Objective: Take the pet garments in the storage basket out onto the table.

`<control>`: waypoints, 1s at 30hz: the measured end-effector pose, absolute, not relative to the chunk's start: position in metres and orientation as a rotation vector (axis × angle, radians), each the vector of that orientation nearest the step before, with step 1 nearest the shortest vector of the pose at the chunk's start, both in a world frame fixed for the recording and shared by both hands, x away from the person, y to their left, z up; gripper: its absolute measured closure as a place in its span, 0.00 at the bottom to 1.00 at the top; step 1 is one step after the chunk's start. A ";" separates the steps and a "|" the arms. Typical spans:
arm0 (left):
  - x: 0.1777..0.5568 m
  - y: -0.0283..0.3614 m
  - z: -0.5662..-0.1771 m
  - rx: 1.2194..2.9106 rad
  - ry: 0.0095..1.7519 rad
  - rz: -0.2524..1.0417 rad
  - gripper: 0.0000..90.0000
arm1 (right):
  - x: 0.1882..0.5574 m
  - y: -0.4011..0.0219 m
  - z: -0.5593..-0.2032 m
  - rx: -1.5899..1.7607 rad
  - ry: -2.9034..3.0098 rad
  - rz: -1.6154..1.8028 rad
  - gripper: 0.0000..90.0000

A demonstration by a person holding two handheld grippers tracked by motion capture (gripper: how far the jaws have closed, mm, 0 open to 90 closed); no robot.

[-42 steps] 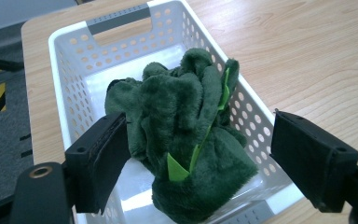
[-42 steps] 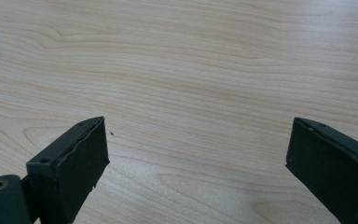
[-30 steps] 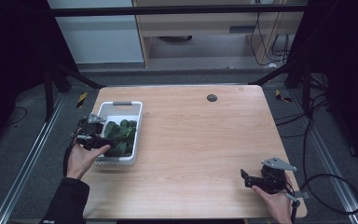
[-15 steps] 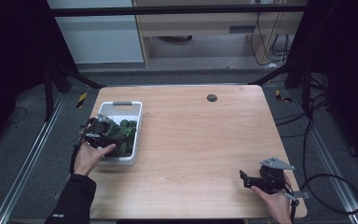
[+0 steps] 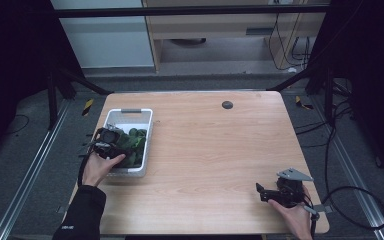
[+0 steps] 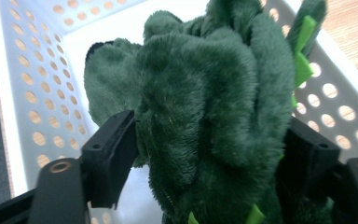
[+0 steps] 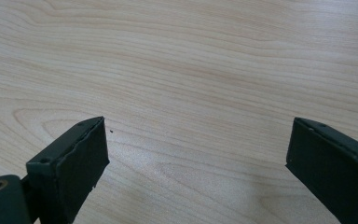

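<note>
The left tongs (image 6: pixel 205 154) are seen deep in the basket (image 6: pixel 14 93), their jaws pressed against both flanks of a green plush toy (image 6: pixel 200 107). The plush is squeezed between the two black pads, its fuzzy folds bulging up and over them, with bright green felt tabs shown at its right edge and near the bottom. From the high view, the left tongs (image 5: pixel 111 141) are held by the left hand (image 5: pixel 101 167) over the basket's near-left part, and more dark green plush (image 5: pixel 135 145) is piled inside the white perforated basket (image 5: pixel 146 131), which is set at the left side of the surface (image 5: pixel 215 150).

Over on the other side, the right tongs (image 7: pixel 196 154) are spread wide apart, with nothing but bare wood grain seen between the jaws. In the high view they (image 5: pixel 264 192) are held low by the right hand (image 5: pixel 295 215) at the near-right corner of the surface, well apart from the basket. A small dark disc (image 5: pixel 227 104) is noted at the far edge.
</note>
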State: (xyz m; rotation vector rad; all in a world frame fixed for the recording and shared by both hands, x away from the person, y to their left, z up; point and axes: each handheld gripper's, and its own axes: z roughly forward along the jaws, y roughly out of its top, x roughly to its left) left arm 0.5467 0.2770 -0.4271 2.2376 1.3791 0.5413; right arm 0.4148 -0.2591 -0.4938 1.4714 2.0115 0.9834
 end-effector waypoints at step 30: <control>0.536 0.284 -0.404 2.189 1.401 0.515 0.87 | 0.416 -0.257 -0.496 1.481 2.049 0.972 0.06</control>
